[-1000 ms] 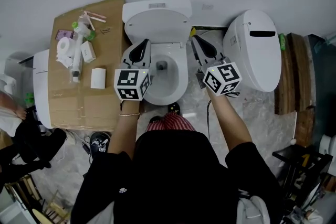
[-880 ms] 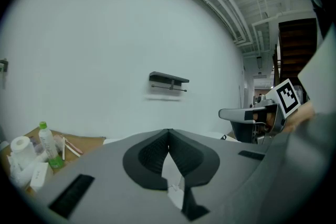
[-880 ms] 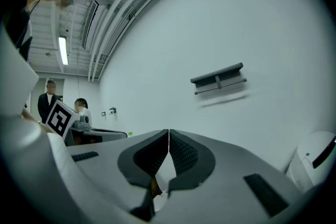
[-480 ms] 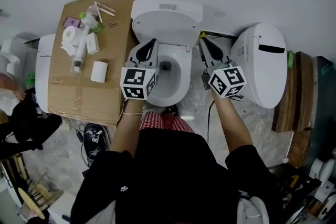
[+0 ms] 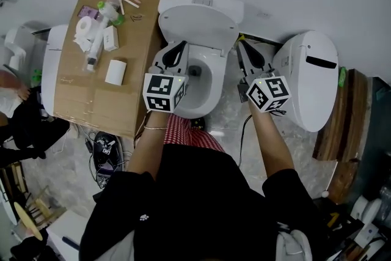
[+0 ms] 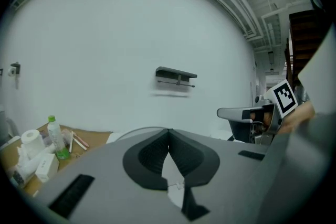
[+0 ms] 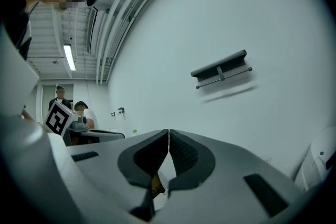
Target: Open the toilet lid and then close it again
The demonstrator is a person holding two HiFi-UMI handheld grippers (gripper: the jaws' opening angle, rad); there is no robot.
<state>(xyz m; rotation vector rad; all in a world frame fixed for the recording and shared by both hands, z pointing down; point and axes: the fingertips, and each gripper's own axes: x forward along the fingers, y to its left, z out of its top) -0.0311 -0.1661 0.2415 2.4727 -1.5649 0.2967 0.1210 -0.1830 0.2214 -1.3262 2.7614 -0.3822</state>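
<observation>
In the head view a white toilet stands straight ahead with its lid (image 5: 198, 26) raised back against the tank (image 5: 201, 2); the bowl (image 5: 204, 85) is uncovered. My left gripper (image 5: 181, 44) hangs over the bowl's left rim, just below the lid's edge, shut and holding nothing. My right gripper (image 5: 241, 43) is at the bowl's right side, over the gap to the neighbouring toilet, also shut and holding nothing. In the left gripper view the jaws (image 6: 168, 131) meet, with the lid's curved top (image 6: 131, 131) just behind them. The right gripper view shows closed jaws (image 7: 168, 134) against the bare wall.
A second white toilet (image 5: 308, 79) with its lid down stands close on the right. A cardboard box (image 5: 91, 88) on the left carries a paper roll (image 5: 84, 27), a bottle (image 6: 54, 136) and small packs. A shelf (image 6: 177, 75) hangs on the wall. Cables lie on the floor.
The head view has drifted, so the toilet sits further right and higher in frame. Both grippers stay shut at the bowl's sides, and the lid remains raised.
</observation>
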